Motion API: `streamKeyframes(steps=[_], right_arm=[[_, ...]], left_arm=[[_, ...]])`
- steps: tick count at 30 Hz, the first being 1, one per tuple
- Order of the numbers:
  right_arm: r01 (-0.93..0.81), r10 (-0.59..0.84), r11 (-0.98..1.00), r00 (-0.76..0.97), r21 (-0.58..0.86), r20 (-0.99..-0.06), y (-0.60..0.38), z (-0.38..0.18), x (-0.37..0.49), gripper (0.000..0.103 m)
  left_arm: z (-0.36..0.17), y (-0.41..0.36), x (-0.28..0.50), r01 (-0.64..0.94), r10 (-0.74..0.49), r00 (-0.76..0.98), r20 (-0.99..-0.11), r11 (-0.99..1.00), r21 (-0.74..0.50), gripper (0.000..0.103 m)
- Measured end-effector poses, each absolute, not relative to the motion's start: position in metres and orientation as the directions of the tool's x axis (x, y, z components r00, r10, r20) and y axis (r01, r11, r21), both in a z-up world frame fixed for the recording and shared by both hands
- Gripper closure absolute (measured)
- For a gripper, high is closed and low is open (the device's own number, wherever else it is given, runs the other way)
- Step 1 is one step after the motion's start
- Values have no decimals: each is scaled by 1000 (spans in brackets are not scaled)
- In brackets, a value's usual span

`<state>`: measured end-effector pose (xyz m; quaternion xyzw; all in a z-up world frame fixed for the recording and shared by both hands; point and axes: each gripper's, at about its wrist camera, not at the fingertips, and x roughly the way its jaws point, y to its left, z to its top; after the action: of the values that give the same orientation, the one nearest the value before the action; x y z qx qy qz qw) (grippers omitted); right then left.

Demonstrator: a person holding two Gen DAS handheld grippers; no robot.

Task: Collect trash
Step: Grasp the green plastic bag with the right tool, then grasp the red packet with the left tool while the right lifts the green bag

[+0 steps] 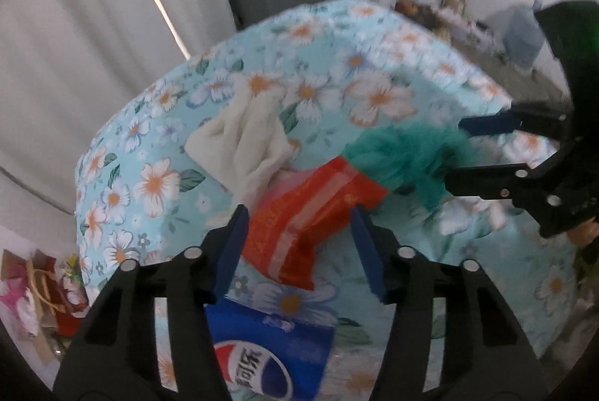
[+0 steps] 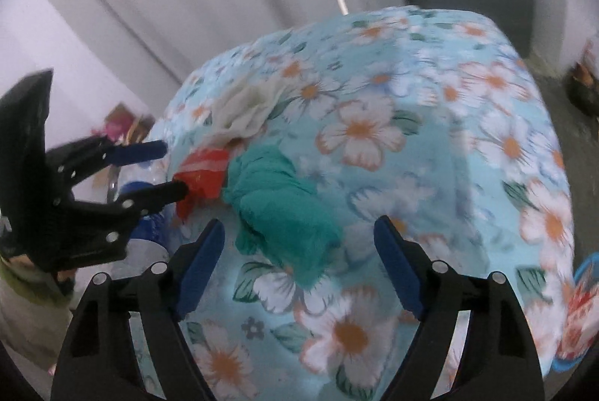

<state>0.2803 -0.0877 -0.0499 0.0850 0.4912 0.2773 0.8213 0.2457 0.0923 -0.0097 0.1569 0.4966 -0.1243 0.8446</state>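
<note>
Both tongs poised over trash on the floral-covered worktop (image 1: 157,146).
Left tongs (image 1: 299,247) apart, straddling red wrapper (image 1: 310,214) near the left edge; right tongs (image 2: 299,262) apart around green wad (image 2: 280,210), neither clamped.

Pepsi label at the bottom of the left wrist view
The blue bottle label (image 1: 269,360) bears the red-white-blue Pepsi globe and white Chinese characters, too blurred to read

Black claw (image 1: 299,247) frames, blue pads (image 1: 232,251), silver screws.
</note>
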Motion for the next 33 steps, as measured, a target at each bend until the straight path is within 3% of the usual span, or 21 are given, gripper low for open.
streamKeyframes(steps=[3,6,13,22,31,33], right_arm=[[-362,559,818,319,447,-765,-86,-58,288,49],[-347,576,811,325,472,-750,-93,-57,286,59],[-306,542,837,357,453,-761,-112,-49,269,62],[-195,499,865,413,461,-762,-155,-39,230,62],[-11,480,849,436,529,-761,-221,-46,171,62],[20,480,841,437,541,-761,-231,-50,160,62]], left_arm=[[-17,92,251,368,-43,447,-893,919,140,64],[-22,94,253,361,-34,437,-899,922,141,76],[-20,93,252,366,-51,451,-891,921,132,100],[12,79,226,383,-164,511,-844,922,52,103],[28,50,159,434,-466,420,-779,857,-279,103],[21,35,140,447,-468,414,-781,852,-273,103]])
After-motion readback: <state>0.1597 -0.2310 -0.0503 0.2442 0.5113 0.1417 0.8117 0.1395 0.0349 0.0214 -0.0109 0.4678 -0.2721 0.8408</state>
